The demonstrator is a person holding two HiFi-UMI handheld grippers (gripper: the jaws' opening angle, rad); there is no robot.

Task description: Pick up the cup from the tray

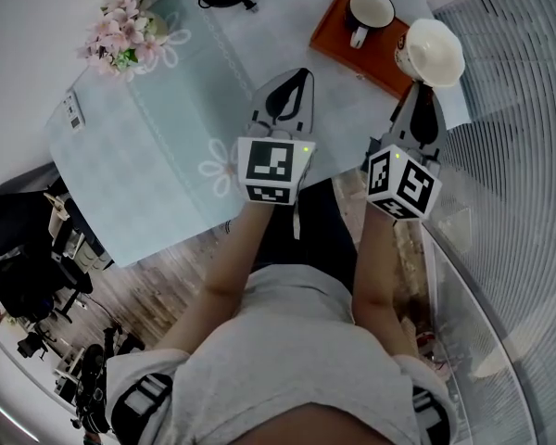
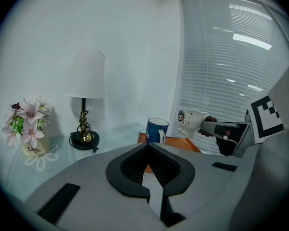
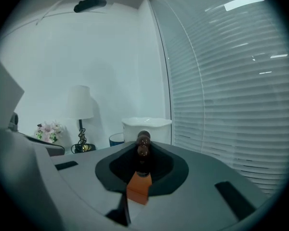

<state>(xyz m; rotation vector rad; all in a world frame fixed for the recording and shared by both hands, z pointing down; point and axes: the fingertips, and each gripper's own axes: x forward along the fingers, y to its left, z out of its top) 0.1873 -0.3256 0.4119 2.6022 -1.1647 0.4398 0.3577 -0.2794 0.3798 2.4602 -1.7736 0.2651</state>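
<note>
Overhead, from the head view, the white cup (image 1: pixel 431 52) sits at the tip of the right gripper (image 1: pixel 424 89), over the near right corner of the orange tray (image 1: pixel 338 37). Its inside shows plain white, so it looks empty. A dark mug (image 1: pixel 371 12) stands on the tray, also white and bare inside. The left gripper (image 1: pixel 292 86) hovers over the pale cloth of the worktop (image 1: pixel 148 146), well apart from both.

From the left gripper view, its own fingers are drawn close with only a thin slit and nothing between them. Beyond them the cup (image 2: pixel 190 121), printed with a small cartoon figure, appears to hang just clear of the tray (image 2: pixel 180 144), though the angle makes that hard to confirm. The blue mug (image 2: pixel 157 130) is beside it.

From the right gripper view, the fingers are closed on the cup's brown handle (image 3: pixel 143 146), with the white body (image 3: pixel 147 128) just past them.

I judge the cup to be glazed ceramic: stiff, smooth, breakable and moderately heavy. Held by the handle alone, it could swing or slip, so it needs a firm pinch and a level lift.
</note>
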